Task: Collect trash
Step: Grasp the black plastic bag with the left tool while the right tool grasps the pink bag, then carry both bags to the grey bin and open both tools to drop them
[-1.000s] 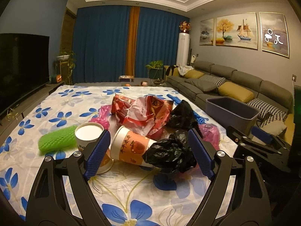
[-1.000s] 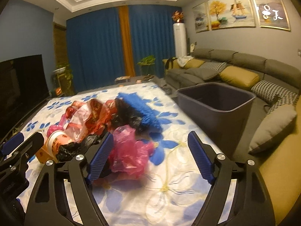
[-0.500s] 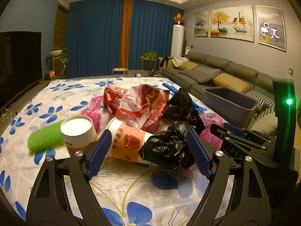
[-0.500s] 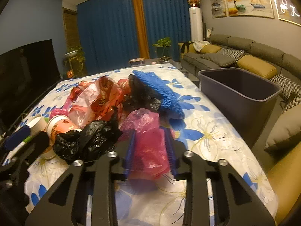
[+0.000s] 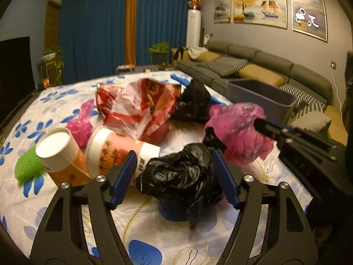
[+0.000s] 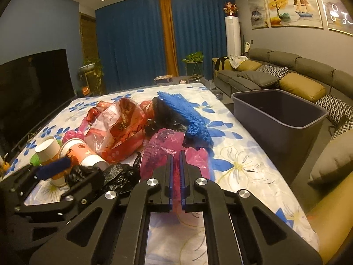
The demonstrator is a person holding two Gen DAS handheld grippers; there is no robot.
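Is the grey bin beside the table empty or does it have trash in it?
Empty as far as visible: the grey bin shows only bare inner walls; its bottom is hidden.

Two black skeletal grippers, left gripper and right gripper, with silver screws and ribbed blue fingers.

We see a pink bag and a black bag. The tabletop cloth is white with blue flowers; the bin is grey.

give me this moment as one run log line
right gripper: shut on crumpled pink plastic bag | left gripper: closing around crumpled black plastic bag | grey plastic bin: nothing visible inside
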